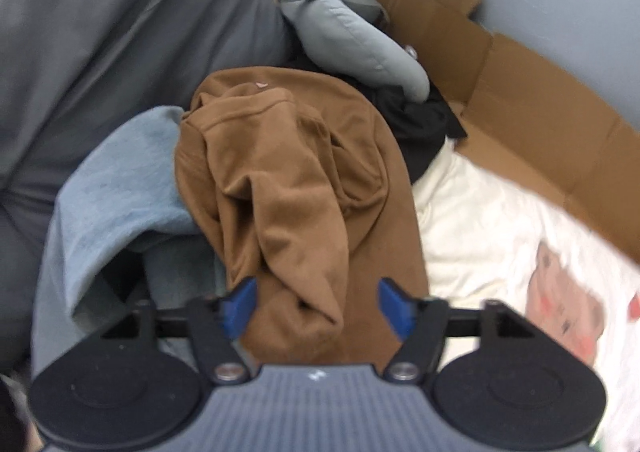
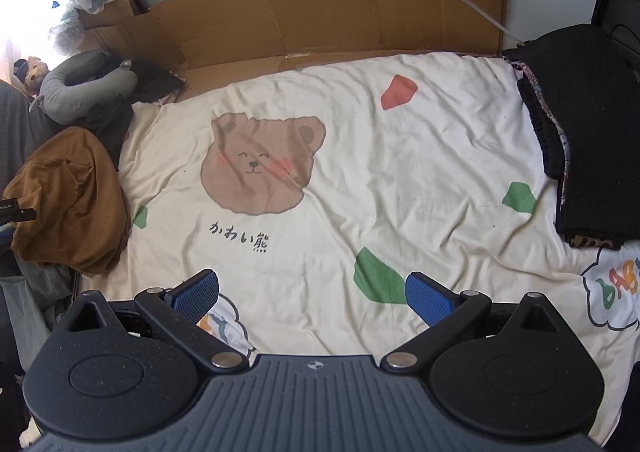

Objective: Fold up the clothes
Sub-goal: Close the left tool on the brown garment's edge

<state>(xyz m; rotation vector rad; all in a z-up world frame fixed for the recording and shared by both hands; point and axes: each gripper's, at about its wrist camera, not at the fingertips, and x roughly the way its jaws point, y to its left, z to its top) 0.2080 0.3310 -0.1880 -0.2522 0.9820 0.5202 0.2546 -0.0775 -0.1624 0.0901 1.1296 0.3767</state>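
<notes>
A: Step check. Your left gripper point(image 1: 318, 302) hangs over the brown garment point(image 1: 288, 180), jaws spread wide, with a ridge of the cloth lying between the blue pads point(image 1: 240, 302). I can't see the pads pressing on it, so I log this as not gripped yet.

B: And the garment's position?

A: Crumpled in a heap at the left edge of the bed sheet point(image 2: 400, 172), on top of a light blue cloth point(image 1: 112, 188), just in front of a grey neck pillow point(image 1: 352, 40). A dark garment point(image 1: 420, 124) sits between it and the pillow. Nothing about it is flat.

B: Your right side?

A: The right gripper point(image 2: 312, 298) has its jaws wide and empty, over the open middle of the sheet near the bear print point(image 2: 260, 168). A black stack point(image 2: 592, 132) sits at the far right edge; judging by its neat edges, that's finished work.

B: So which step?

A: Picking up the next piece, as I read it. Folding itself hasn't begun on the brown one.

B: Next move?

A: Close on that ridge, lift it clear of the blue cloth underneath, and carry it to the open sheet. You'll likely need your right jaws on a second point to spread it.
</notes>
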